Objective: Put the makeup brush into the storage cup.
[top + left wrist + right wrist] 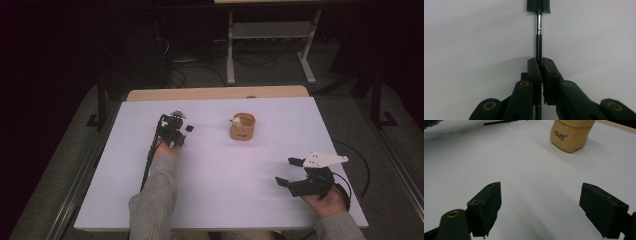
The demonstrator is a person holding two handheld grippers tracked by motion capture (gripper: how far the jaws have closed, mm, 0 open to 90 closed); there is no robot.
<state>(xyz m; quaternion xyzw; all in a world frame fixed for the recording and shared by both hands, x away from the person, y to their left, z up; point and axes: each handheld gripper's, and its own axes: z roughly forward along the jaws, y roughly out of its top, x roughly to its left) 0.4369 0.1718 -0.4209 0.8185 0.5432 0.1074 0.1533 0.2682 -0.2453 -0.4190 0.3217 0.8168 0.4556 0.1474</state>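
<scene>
Left gripper view — left hand-held gripper [541,65] clamps a black brush [538,15].

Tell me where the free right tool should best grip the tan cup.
Probably across the cup's side walls, coming in level from the near right, where the open right tool already faces it. The cup stands upright, and something white sits in its mouth, so a top grip looks awkward.

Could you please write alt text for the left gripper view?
The left gripper is shut on the thin black handle of a small brush, whose dark bristle head points away, above a plain white table.
</scene>
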